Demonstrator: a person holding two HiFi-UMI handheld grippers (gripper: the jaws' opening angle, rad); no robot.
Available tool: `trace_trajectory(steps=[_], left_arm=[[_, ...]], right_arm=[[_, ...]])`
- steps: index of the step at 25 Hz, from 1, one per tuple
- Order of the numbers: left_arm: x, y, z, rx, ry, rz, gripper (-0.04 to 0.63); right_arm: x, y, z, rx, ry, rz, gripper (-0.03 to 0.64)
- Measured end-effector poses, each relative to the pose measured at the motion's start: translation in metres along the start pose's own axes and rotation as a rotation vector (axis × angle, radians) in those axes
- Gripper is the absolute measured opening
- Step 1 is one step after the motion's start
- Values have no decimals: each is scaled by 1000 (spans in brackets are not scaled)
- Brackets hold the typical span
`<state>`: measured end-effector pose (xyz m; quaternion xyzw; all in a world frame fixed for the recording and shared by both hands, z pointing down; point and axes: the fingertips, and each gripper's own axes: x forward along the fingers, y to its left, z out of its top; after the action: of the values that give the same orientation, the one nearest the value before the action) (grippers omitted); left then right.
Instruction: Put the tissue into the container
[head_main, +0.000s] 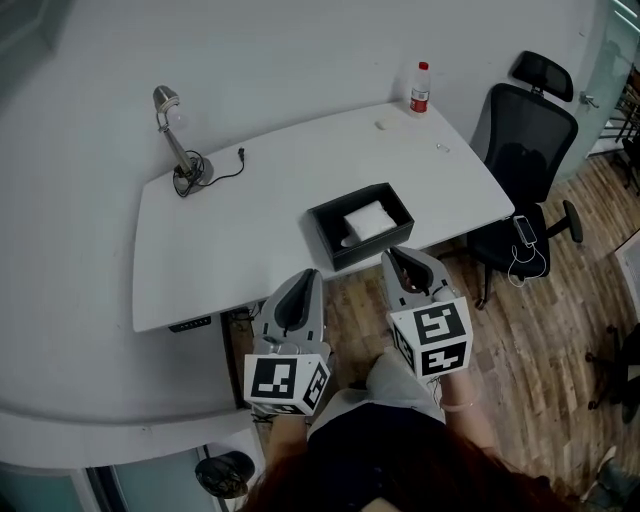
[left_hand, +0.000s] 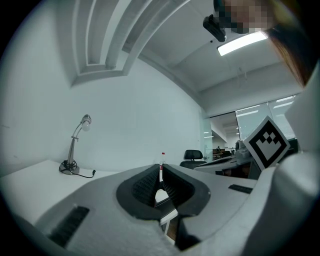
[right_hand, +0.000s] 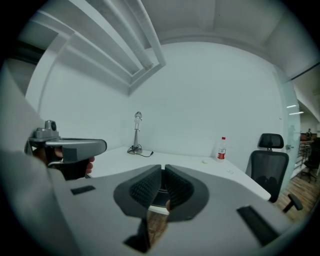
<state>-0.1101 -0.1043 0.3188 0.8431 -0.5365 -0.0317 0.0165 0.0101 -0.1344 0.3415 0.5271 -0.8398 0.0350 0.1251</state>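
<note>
A black open container (head_main: 326, 236) stands near the front edge of the white table (head_main: 230, 240), and a white folded tissue (head_main: 368, 220) lies inside it. My left gripper (head_main: 308, 276) hangs just in front of the table's edge, to the left of the container, jaws together with nothing between them (left_hand: 161, 175). My right gripper (head_main: 394, 256) hovers close to the container's near right corner. Its jaws are also together and empty (right_hand: 163, 176). Both grippers stay clear of the tissue.
At the table's back left stands a desk lamp (head_main: 176, 140) with its cable. A red-capped bottle (head_main: 420, 88) sits at the back right corner. A black office chair (head_main: 525, 150) with a phone (head_main: 524, 230) on its seat is to the right, on wooden floor.
</note>
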Motion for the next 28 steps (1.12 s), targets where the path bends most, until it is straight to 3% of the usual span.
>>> trace_trajectory(steps=[6, 15, 28], left_arm=[[-5, -10, 5, 12, -13, -7, 37], [-17, -41, 8, 27, -13, 7, 37], [-54, -106, -1, 37, 9, 48, 37]], right_arm=[[-18, 5, 7, 47, -37, 21, 21], [-57, 15, 17, 68, -135, 134, 20], [-132, -1, 10, 62, -202, 129, 20]])
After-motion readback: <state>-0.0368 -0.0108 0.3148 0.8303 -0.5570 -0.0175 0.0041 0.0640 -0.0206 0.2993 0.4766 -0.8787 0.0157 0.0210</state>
